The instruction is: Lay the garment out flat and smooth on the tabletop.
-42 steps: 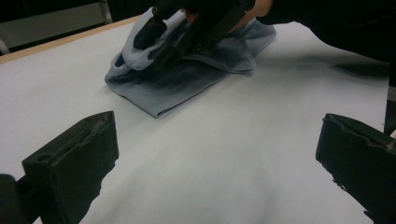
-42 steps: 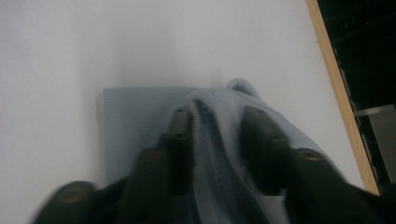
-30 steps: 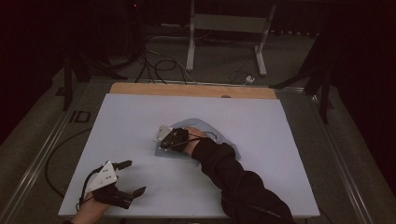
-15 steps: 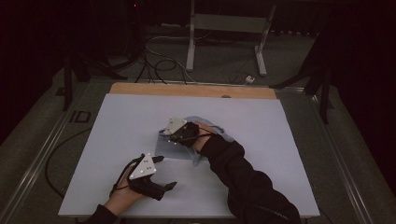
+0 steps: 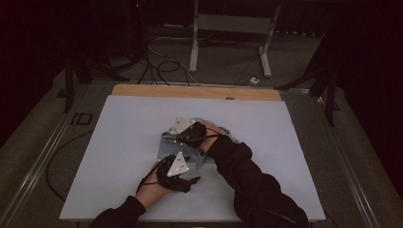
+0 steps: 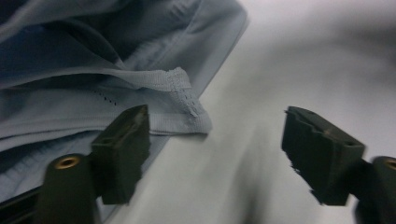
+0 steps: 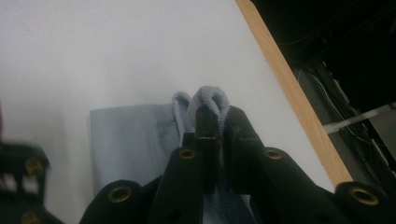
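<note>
Two grippers work one pale blue fabric garment (image 5: 197, 142) near the middle of the white table top (image 5: 119, 142). My right gripper (image 7: 212, 114) pinches a ribbed fold of it, jaws closed tight. My left gripper (image 6: 215, 154) hangs wide apart at its hemmed corner, one jaw over cloth.

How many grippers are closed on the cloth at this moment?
1. The right gripper pinches a fold of the light blue garment; the left gripper is open beside its hem.
</note>
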{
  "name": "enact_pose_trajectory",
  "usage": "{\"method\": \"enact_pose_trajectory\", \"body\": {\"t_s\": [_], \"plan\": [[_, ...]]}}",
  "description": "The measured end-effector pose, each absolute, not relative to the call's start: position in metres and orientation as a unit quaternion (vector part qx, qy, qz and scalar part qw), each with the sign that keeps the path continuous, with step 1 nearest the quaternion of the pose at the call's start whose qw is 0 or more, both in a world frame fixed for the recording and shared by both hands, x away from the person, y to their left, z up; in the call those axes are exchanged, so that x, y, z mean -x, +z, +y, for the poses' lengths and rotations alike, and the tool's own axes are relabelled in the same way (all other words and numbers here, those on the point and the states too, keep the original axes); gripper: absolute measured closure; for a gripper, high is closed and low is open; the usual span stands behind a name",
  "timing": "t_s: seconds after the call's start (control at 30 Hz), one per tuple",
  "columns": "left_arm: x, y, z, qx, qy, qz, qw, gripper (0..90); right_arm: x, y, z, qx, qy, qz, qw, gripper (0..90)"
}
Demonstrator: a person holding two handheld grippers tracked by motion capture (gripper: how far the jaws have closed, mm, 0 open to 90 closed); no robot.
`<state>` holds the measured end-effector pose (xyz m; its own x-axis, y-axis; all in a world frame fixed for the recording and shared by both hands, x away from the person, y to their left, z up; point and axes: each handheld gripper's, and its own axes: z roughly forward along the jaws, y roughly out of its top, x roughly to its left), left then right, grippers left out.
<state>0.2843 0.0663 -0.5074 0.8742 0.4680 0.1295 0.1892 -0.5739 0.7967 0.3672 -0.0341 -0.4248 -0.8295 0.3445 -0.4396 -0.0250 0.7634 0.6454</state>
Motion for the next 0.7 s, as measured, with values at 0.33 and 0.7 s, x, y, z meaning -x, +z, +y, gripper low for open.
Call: {"method": "enact_pose_trajectory", "body": {"t_s": [0.33, 0.7], "plan": [[-0.303, -0.516, 0.045, -0.876, 0.224, 0.211, 0.372, 56.0, -0.368, -0.419, -0.041, -0.092, 0.339, 0.893, 0.282, 85.4], [-0.315, -0.486, 0.078, -0.886, 0.239, 0.205, 0.340, 86.0, -0.369, -0.407, -0.074, -0.109, 0.357, 0.880, 0.293, 85.3]]}}
